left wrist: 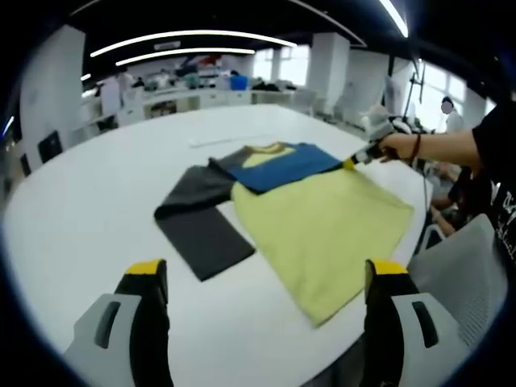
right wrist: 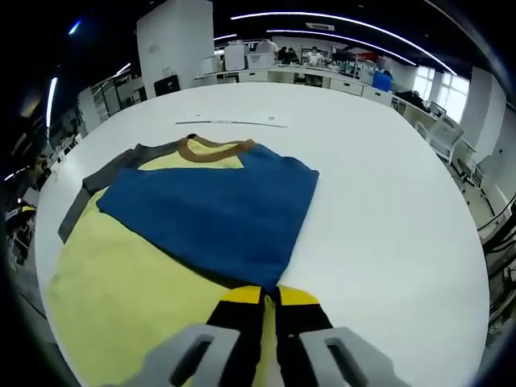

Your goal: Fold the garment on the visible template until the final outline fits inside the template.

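Right gripper view: right gripper (right wrist: 261,297) pinches blue garment (right wrist: 211,211) edge.

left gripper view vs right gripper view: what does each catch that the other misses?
Left gripper view: the dark grey sleeve spread on the table, a person's arm holding the right gripper at the shirt's edge, and the left gripper open. Right gripper view: the brown collar and the jaws closed on blue fabric. Both: the yellow shirt with its blue panel folded over.
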A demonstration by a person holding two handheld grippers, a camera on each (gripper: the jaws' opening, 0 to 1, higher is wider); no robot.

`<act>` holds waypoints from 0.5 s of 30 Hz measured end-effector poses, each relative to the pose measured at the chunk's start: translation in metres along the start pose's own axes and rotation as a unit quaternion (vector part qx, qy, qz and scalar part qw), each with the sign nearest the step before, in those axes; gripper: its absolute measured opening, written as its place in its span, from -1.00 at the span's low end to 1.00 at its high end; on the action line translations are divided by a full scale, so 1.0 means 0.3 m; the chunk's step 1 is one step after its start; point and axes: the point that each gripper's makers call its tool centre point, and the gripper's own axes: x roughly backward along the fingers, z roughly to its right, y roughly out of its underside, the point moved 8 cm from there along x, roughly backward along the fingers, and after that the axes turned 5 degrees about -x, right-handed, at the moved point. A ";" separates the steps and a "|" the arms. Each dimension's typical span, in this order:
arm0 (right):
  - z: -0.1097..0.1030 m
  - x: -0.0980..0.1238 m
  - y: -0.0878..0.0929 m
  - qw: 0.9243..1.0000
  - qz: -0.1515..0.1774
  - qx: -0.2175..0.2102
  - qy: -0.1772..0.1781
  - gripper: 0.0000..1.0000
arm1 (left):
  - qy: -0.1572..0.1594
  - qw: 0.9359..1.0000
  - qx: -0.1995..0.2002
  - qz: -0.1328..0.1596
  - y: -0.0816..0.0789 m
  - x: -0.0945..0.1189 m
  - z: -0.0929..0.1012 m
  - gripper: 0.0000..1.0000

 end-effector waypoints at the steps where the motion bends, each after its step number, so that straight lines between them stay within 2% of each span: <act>1: 0.003 0.000 -0.001 1.000 0.000 0.003 0.002 -1.00 | -0.001 1.000 0.000 0.001 0.000 -0.001 -0.002 0.94; 15: 0.042 0.004 -0.003 1.000 -0.004 0.007 0.004 -0.99 | -0.018 1.000 0.007 0.001 0.003 0.003 -0.023 0.89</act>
